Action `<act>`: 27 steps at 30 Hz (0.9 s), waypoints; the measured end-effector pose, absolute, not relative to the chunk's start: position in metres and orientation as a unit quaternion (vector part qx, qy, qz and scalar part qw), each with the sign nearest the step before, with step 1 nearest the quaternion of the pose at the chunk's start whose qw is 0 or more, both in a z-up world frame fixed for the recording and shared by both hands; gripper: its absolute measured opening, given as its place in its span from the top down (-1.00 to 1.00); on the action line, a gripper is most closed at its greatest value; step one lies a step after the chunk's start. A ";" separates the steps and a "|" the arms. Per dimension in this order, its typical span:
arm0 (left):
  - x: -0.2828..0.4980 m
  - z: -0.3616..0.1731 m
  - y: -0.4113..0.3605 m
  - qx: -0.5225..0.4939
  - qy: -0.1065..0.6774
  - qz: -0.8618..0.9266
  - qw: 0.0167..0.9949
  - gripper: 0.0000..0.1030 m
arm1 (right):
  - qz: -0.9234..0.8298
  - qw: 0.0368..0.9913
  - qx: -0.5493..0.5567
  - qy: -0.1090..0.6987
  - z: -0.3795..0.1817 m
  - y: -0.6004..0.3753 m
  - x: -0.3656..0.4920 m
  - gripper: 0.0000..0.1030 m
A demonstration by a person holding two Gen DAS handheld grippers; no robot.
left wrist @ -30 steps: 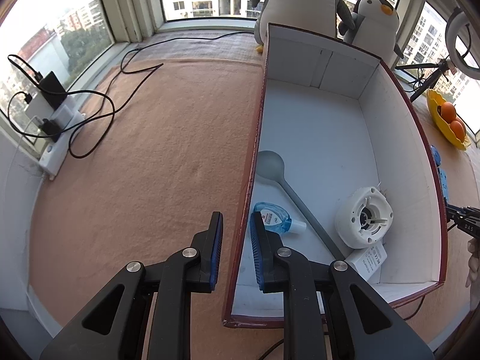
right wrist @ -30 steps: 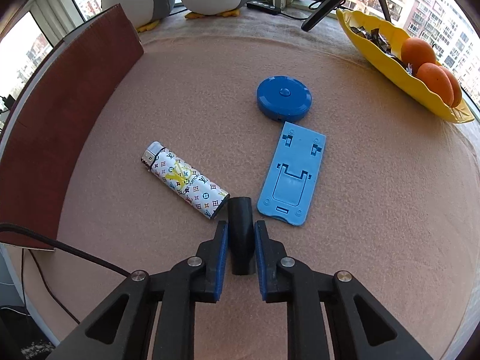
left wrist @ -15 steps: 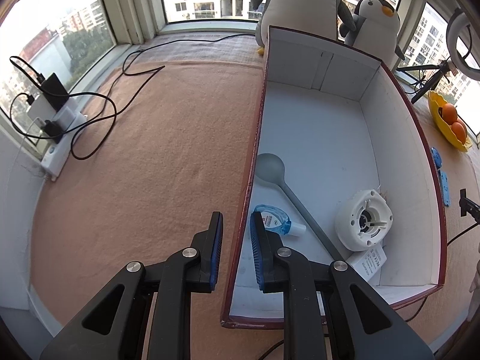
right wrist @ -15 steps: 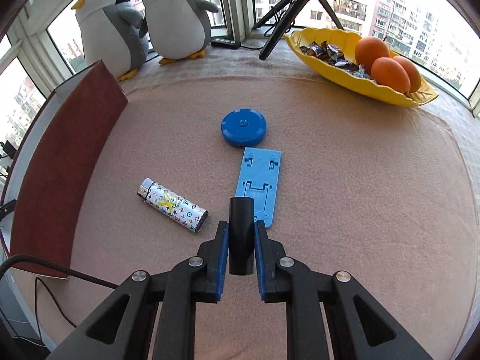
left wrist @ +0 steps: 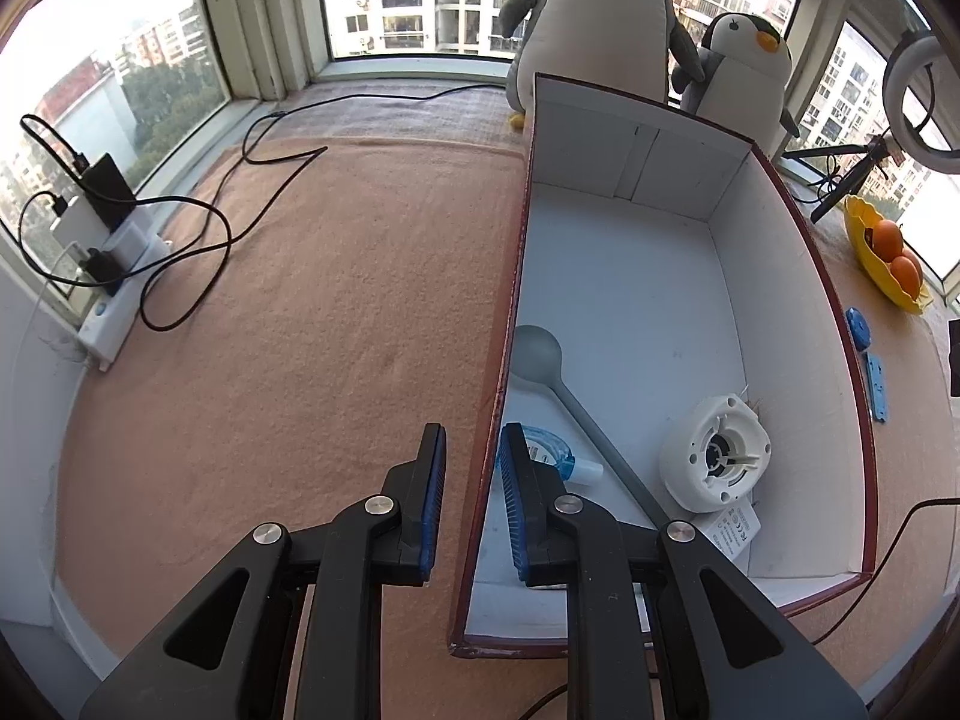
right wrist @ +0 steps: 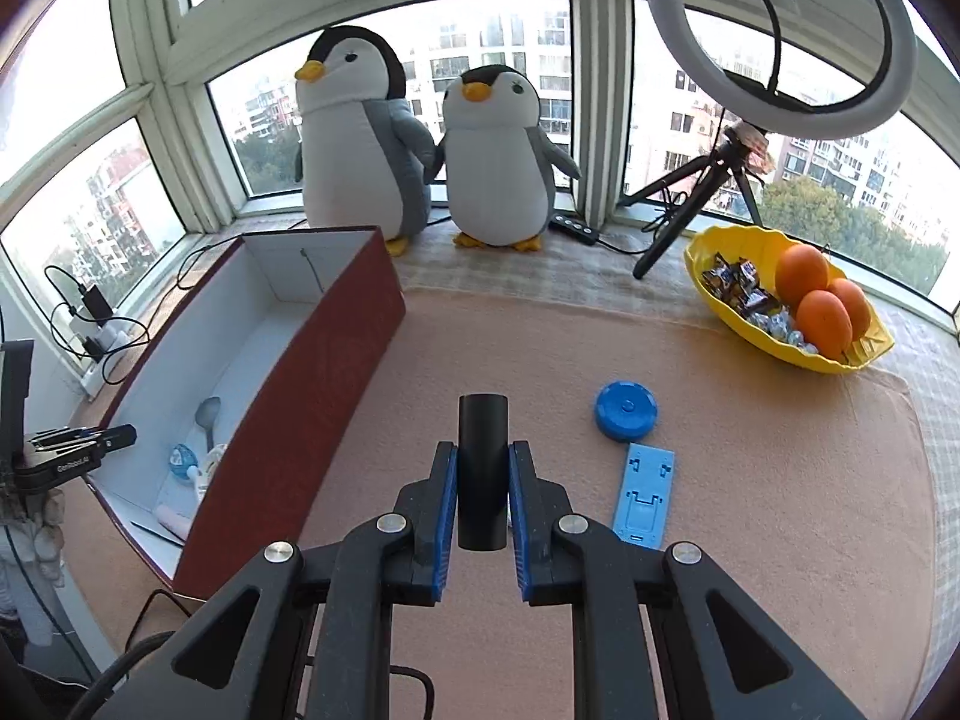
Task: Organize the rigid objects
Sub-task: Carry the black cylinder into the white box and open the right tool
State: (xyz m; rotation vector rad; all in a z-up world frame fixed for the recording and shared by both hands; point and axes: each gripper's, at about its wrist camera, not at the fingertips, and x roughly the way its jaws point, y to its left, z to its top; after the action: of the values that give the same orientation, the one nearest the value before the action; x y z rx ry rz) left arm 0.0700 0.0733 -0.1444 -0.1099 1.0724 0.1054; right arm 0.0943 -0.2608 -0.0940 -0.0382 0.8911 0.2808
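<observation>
Left gripper [left wrist: 471, 456] released, fingers straddling box [left wrist: 798, 228] left wall. Spoon [left wrist: 543, 357], bottle [left wrist: 549, 450], white disc [left wrist: 714, 462] inside, ahead-right of it. Right gripper [right wrist: 482, 468] clamped on black tube [right wrist: 482, 468], lifted; box [right wrist: 312, 372] to its left, blue disc [right wrist: 626, 411] and stand [right wrist: 644, 495] right.

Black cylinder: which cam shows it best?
Right wrist. The black cylinder sits centre frame, full length visible, clamped between the right gripper fingers. The left wrist view catches only a dark sliver at its right edge, which may be the cylinder; I cannot confirm it.
</observation>
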 end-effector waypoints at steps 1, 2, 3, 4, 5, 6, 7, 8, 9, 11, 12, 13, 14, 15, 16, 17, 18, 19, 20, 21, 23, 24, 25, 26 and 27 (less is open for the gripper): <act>0.070 -0.144 0.074 -0.053 0.509 0.050 0.858 0.67 | 0.142 0.892 -0.020 0.428 -0.092 -0.254 0.093 0.71; 0.070 -0.144 0.074 -0.053 0.508 0.049 0.858 0.67 | 0.149 0.892 -0.023 0.426 -0.089 -0.248 0.092 0.71; 0.070 -0.144 0.074 -0.054 0.508 0.047 0.859 0.67 | 0.154 0.892 -0.025 0.424 -0.088 -0.242 0.090 0.71; 0.070 -0.144 0.075 -0.053 0.507 0.045 0.859 0.67 | 0.158 0.892 -0.028 0.423 -0.086 -0.236 0.089 0.71; 0.070 -0.144 0.074 -0.053 0.507 0.044 0.859 0.67 | 0.163 0.891 -0.030 0.422 -0.084 -0.231 0.088 0.71; 0.070 -0.144 0.074 -0.053 0.507 0.043 0.860 0.67 | 0.168 0.890 -0.032 0.422 -0.083 -0.225 0.087 0.71; 0.070 -0.145 0.074 -0.053 0.506 0.041 0.860 0.67 | 0.172 0.890 -0.034 0.422 -0.082 -0.219 0.085 0.71; 0.071 -0.145 0.074 -0.054 0.506 0.040 0.860 0.67 | 0.176 0.889 -0.037 0.422 -0.081 -0.214 0.085 0.71; 0.071 -0.145 0.075 -0.054 0.506 0.039 0.860 0.67 | 0.180 0.888 -0.040 0.422 -0.081 -0.208 0.084 0.71; 0.071 -0.145 0.075 -0.054 0.505 0.036 0.860 0.67 | 0.187 0.886 -0.044 0.422 -0.079 -0.198 0.082 0.71; 0.071 -0.145 0.075 -0.054 0.505 0.036 0.861 0.67 | 0.191 0.885 -0.046 0.422 -0.079 -0.194 0.081 0.71; 0.071 -0.145 0.075 -0.055 0.504 0.035 0.861 0.67 | 0.194 0.885 -0.048 0.421 -0.079 -0.190 0.081 0.71; 0.071 -0.145 0.076 -0.055 0.504 0.034 0.861 0.67 | 0.197 0.884 -0.050 0.422 -0.078 -0.185 0.080 0.71; 0.071 -0.145 0.076 -0.056 0.504 0.033 0.861 0.67 | 0.200 0.883 -0.051 0.422 -0.078 -0.181 0.080 0.71; 0.071 -0.145 0.077 -0.056 0.504 0.032 0.862 0.67 | 0.203 0.882 -0.052 0.422 -0.078 -0.177 0.079 0.71; 0.072 -0.146 0.077 -0.056 0.503 0.030 0.862 0.67 | 0.206 0.882 -0.054 0.422 -0.077 -0.172 0.079 0.71; 0.072 -0.146 0.077 -0.056 0.503 0.029 0.862 0.67 | 0.209 0.881 -0.056 0.421 -0.077 -0.168 0.077 0.71; 0.072 -0.146 0.077 -0.057 0.503 0.027 0.862 0.68 | 0.212 0.880 -0.058 0.421 -0.077 -0.164 0.077 0.71; 0.072 -0.146 0.077 -0.057 0.502 0.025 0.863 0.70 | 0.215 0.879 -0.059 0.421 -0.076 -0.160 0.076 0.71; 0.072 -0.146 0.077 -0.058 0.502 0.023 0.863 0.74 | 0.218 0.878 -0.062 0.421 -0.076 -0.155 0.076 0.71; 0.072 -0.146 0.077 -0.057 0.501 0.020 0.863 0.77 | 0.223 0.876 -0.067 0.421 -0.076 -0.147 0.074 0.71; 0.073 -0.146 0.077 -0.057 0.501 0.018 0.864 0.80 | 0.225 0.876 -0.069 0.422 -0.076 -0.143 0.074 0.71; 0.073 -0.146 0.077 -0.057 0.500 0.016 0.864 0.83 | 0.228 0.875 -0.070 0.422 -0.077 -0.139 0.074 0.71; 0.073 -0.146 0.077 -0.057 0.499 0.015 0.864 0.85 | 0.229 0.874 -0.072 0.423 -0.077 -0.136 0.074 0.71; 0.073 -0.146 0.077 -0.057 0.498 0.015 0.865 0.88 | 0.231 0.873 -0.073 0.424 -0.077 -0.133 0.073 0.71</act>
State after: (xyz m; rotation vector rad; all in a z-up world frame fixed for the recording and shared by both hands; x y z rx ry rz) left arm 0.0729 0.0768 -0.1462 -0.1191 1.0443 0.0305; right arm 0.0733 -0.1327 -0.0774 -0.1530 0.8853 0.4823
